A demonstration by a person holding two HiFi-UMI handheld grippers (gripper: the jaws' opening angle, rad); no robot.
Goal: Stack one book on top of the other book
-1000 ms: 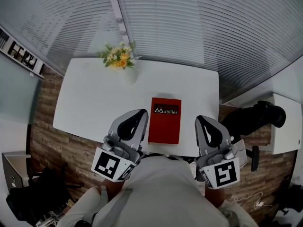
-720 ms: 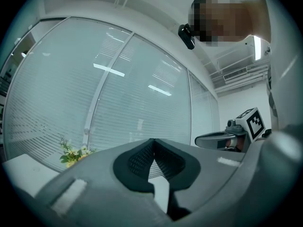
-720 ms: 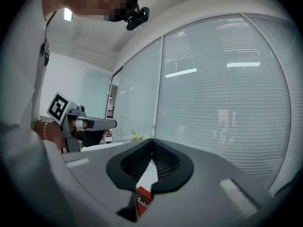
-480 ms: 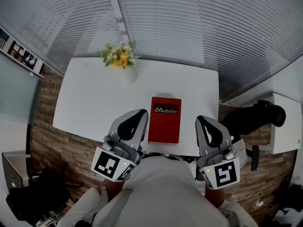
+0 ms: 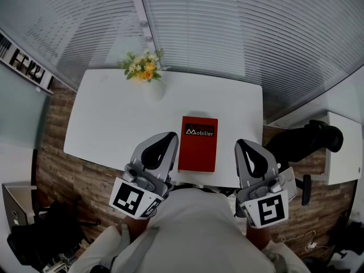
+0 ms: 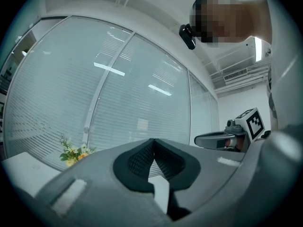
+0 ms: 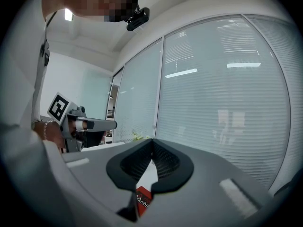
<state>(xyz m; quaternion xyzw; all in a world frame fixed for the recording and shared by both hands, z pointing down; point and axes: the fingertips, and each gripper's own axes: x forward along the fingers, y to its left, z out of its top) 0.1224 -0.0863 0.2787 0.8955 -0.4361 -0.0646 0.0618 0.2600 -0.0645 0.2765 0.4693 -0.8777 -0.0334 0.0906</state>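
Across the top of the head view, a glass wall covered by pale blinds (image 5: 239, 33) is seen, and a wooden floor (image 5: 74, 175) is shown along the left and lower edges. In the middle of the frame, a white desk (image 5: 114, 112) is spread. A white cabinet (image 5: 341, 147) is placed at the right edge. At the bottom centre, the person's light shirt (image 5: 193, 226) is seen, just short of the desk's near edge.

The left gripper (image 5: 164, 140) is held at the lower centre-left, over the desk's near edge, and the right gripper (image 5: 244, 149) is held at the lower centre-right. Both are pointed toward the top of the frame. In each gripper view the fingers are seen pressed together, with nothing between them.

A red book (image 5: 198, 144) with a black band and white lettering at its top is laid flat on the desk just below centre, between the two grippers and touched by neither. Whether a second book lies beneath it cannot be told. A small bunch of yellow and white flowers (image 5: 142, 68) is set at the desk's far edge, in the upper left of the frame.
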